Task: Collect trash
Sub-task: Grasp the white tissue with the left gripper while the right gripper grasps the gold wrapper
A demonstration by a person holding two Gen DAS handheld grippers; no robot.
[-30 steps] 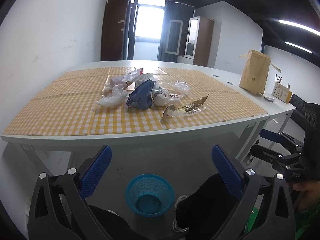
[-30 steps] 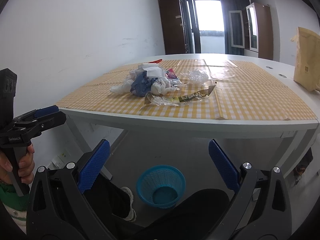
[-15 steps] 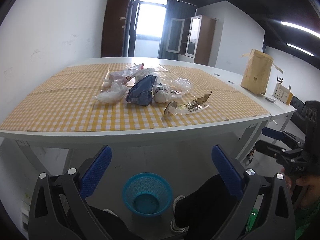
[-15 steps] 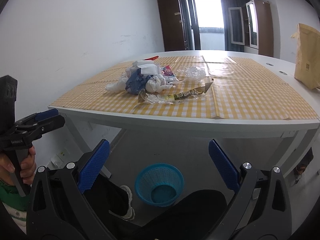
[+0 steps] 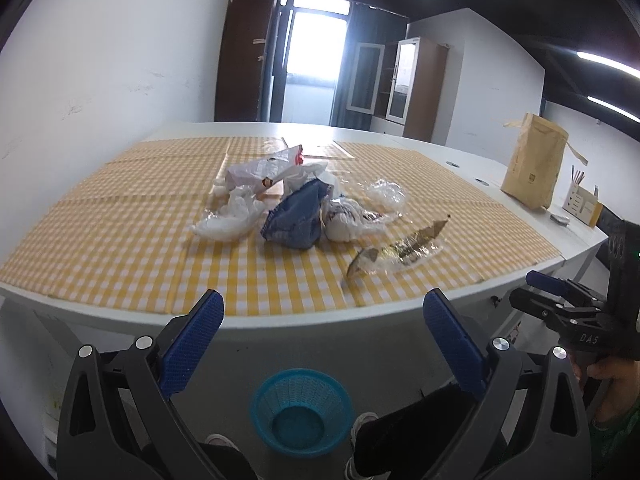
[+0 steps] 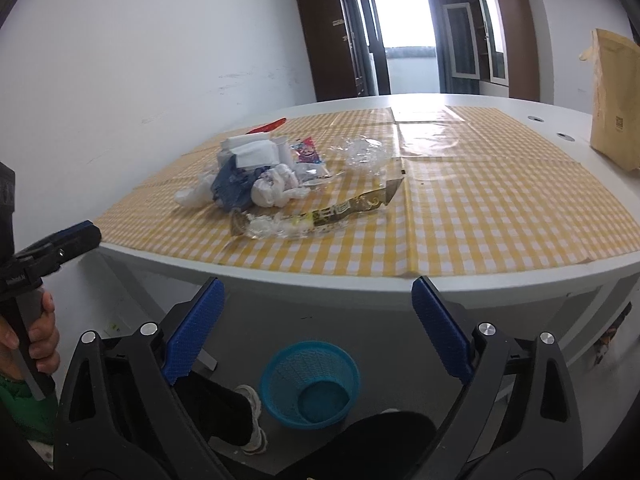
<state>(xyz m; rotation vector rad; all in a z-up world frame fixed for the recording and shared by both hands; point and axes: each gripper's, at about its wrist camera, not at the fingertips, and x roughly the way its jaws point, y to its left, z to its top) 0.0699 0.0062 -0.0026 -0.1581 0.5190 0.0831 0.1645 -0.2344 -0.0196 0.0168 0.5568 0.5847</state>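
A pile of trash lies on the yellow checked tablecloth [image 5: 120, 240]: a blue crumpled bag [image 5: 298, 218], white plastic bags [image 5: 226, 220], clear plastic [image 5: 386, 194] and a long shiny wrapper [image 5: 400, 250], also in the right wrist view [image 6: 320, 216]. A blue mesh bin [image 5: 302, 412] stands on the floor below the table's front edge, also in the right wrist view [image 6: 310, 384]. My left gripper [image 5: 322, 328] is open and empty in front of the table edge. My right gripper [image 6: 316, 314] is open and empty, likewise short of the table.
A brown paper bag [image 5: 534, 164] and a small holder [image 5: 582, 204] stand at the table's right end. The person's legs and shoes [image 6: 250, 420] are beside the bin. White wall on the left; cabinets and a bright doorway at the back.
Both grippers have risen and moved closer to the table; the trash pile looks larger and the view looks more down on the tabletop. Both stay open.
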